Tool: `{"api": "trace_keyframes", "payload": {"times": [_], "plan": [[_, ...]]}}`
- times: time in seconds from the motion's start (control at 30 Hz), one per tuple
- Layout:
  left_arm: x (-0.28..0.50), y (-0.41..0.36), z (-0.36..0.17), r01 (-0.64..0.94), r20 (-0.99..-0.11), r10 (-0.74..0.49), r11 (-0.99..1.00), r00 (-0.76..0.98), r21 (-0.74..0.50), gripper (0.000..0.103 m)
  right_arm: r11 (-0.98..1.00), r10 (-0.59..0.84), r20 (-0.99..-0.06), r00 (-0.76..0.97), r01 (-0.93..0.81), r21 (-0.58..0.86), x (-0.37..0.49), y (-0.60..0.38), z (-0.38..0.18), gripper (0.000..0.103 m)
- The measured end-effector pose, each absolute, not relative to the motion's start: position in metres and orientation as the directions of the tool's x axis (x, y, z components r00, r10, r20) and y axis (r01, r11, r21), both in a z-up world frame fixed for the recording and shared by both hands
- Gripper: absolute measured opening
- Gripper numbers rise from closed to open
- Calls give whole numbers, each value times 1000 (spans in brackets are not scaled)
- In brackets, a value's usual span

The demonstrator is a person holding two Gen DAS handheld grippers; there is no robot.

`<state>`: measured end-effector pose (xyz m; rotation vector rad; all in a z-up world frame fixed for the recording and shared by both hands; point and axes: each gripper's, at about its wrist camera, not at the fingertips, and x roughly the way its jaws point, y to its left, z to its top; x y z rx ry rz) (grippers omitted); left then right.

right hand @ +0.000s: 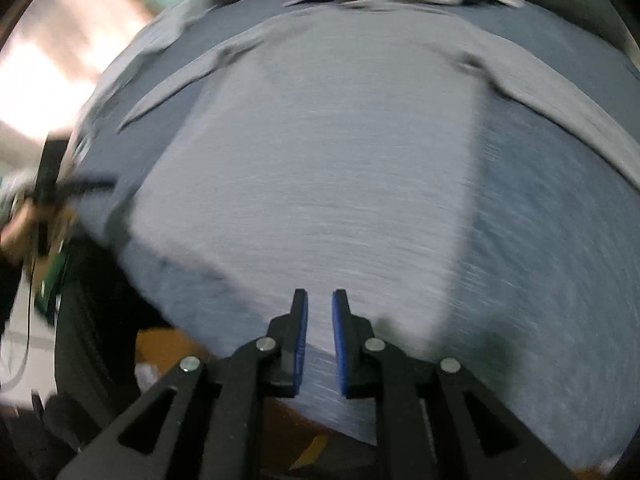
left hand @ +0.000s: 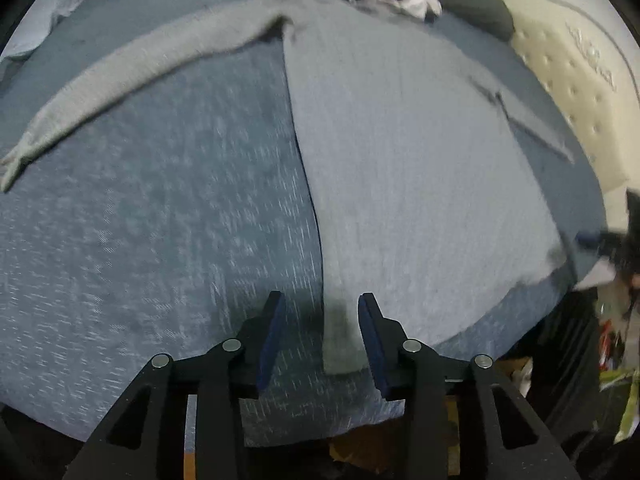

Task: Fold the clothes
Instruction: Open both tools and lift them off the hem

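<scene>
The sweater (left hand: 400, 160) lies flat on the bed (left hand: 160, 240), filling mid-frame, one sleeve (left hand: 120, 80) stretched to upper left. Both left gripper (left hand: 322, 336) and right gripper (right hand: 320, 336) hover with jaws parted, gripping nothing. Laying-out looks done; next, pinch a side edge and fold inward.

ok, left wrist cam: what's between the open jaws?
In the left wrist view, the left gripper straddles the grey sweater's bottom corner strip, lying on the blue bedspread; the jaws are clear of it.
</scene>
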<state>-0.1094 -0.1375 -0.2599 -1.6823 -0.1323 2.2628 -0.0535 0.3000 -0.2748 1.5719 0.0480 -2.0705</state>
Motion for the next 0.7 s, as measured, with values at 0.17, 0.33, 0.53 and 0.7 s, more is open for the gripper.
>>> {"api": "trace_keyframes", "payload": {"times": [0.17, 0.33, 0.53, 0.7], "plan": [[-113, -151, -226, -203, -883, 337, -937, -326, -283, 42, -776, -372, -924, -91, 577, 255, -45, 225, -296, 25], [-108, -165, -208, -205, -858, 361, -930, -366, -304, 43, -747, -314, -948, -53, 630, 213, -48, 190, -318, 26], [-110, -176, -209, -186, -854, 366, -930, -370, -318, 44, -720, -204, -977, -63, 686, 106, -48, 179, -347, 21], [-109, -182, -210, -176, -854, 368, -929, -368, -324, 44, -718, -310, -951, -21, 660, 219, -51, 185, -339, 6]]}}
